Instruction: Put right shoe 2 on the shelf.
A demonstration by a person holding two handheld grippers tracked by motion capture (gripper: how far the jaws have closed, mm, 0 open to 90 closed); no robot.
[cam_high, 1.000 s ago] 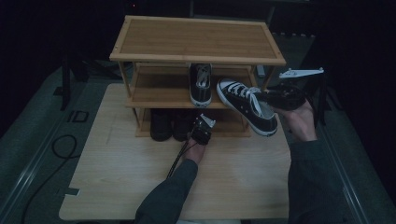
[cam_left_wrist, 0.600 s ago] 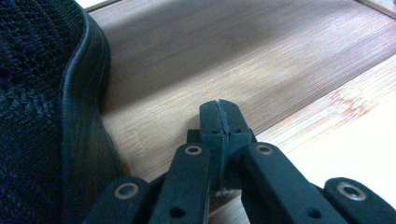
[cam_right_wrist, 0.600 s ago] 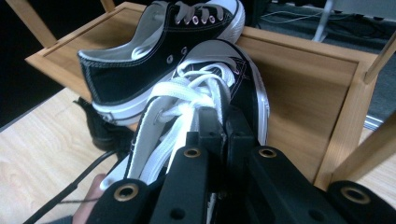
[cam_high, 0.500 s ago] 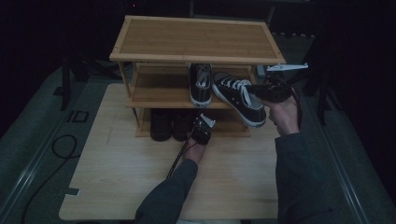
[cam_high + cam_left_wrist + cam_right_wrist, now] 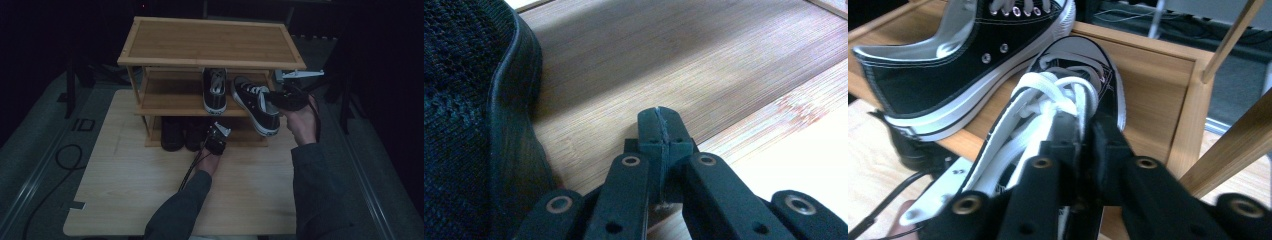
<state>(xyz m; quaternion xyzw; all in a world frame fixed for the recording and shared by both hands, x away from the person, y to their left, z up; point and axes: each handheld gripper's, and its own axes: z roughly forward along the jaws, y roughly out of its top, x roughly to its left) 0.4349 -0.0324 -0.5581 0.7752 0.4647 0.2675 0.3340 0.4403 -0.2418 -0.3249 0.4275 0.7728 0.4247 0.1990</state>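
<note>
Two sneakers [image 5: 240,97] on middle shelf [image 5: 170,95]

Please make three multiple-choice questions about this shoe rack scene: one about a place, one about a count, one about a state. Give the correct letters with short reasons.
1. Where is the sneaker held by the right hand-held gripper?
A. on the top shelf
B. at the right end of the middle shelf
C. on the table

2. How many black-and-white sneakers are at the middle shelf?
A. one
B. two
C. four

3. How are the jaws of the left hand-held gripper?
A. shut, holding nothing
B. wide open
C. shut on a shoe

Answers:
1 B: the sneaker lies at that shelf's right end, the right hand-held gripper on it.
2 B: a second sneaker lies beside it.
3 A: the left hand-held gripper has its tips together, beside a dark shoe.
</note>
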